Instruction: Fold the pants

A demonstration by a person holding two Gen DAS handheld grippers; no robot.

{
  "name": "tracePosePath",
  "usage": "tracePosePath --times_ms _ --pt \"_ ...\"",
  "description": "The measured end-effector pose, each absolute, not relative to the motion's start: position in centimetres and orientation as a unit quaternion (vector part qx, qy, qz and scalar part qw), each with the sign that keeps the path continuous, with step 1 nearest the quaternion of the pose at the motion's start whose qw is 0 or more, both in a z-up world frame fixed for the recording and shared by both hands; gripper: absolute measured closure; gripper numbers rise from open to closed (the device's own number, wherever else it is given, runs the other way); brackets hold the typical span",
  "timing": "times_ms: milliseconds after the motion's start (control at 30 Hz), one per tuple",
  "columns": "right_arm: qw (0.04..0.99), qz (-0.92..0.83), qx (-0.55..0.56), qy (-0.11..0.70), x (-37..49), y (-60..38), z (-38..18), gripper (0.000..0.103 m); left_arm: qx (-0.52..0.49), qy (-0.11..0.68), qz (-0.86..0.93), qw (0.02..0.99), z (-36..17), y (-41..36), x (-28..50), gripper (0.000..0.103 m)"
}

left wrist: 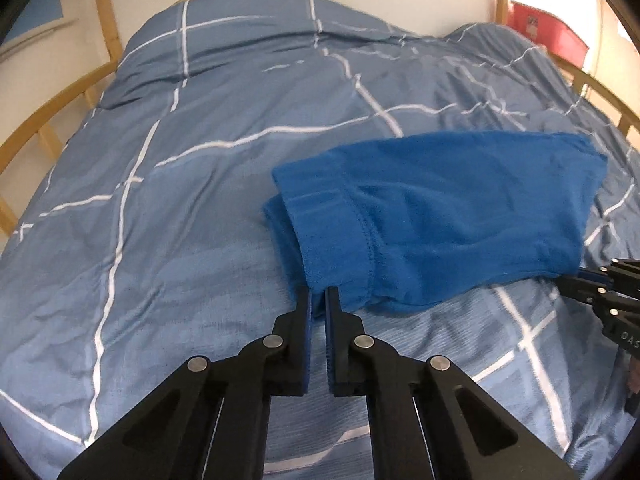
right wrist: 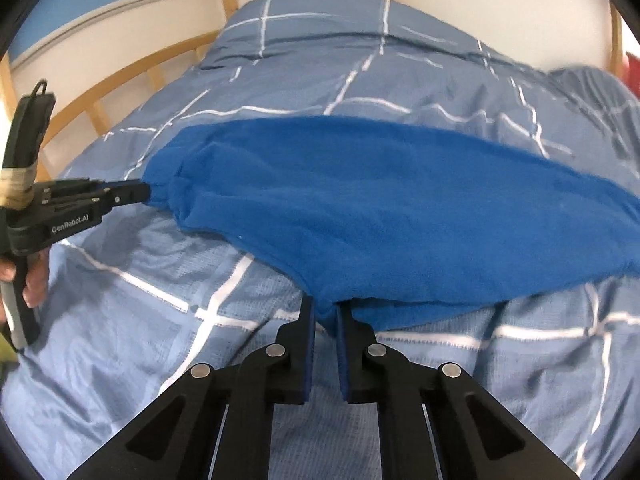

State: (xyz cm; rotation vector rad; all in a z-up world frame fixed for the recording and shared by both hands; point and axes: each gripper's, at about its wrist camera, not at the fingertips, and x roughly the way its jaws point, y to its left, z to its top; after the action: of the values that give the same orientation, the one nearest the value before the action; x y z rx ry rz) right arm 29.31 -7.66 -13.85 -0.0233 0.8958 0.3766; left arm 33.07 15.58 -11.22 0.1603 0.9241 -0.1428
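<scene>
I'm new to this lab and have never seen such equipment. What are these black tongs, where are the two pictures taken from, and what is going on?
A person holds two handheld tools, each with a camera looking along its fingers. One picture is from the left gripper, the other from the right gripper. On the blue checked duvet lie bright blue fleece pants. Each gripper is shut on the near edge of the pants. In the right view the person's hand holds the left tool.
</scene>
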Motion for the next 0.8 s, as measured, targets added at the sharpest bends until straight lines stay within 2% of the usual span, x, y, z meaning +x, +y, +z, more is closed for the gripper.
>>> tracePosePath --times_ms 700,767,800 --pt "0.878 0.155 -0.027 0.452 29.3 -7.2 -15.5 0.093 0.063 0.472 -0.038 0.879 -12.8 16.6 33.5 0.099" --pt "0.879 0.156 -0.026 0.45 29.3 -7.2 -15.5 0.093 0.064 0.467 -0.036 0.881 -12.5 16.5 33.1 0.094" --pt "0.88 0.158 -0.028 0.447 29.2 -7.2 -15.4 0.092 0.066 0.462 -0.035 0.884 -12.1 16.4 32.6 0.089"
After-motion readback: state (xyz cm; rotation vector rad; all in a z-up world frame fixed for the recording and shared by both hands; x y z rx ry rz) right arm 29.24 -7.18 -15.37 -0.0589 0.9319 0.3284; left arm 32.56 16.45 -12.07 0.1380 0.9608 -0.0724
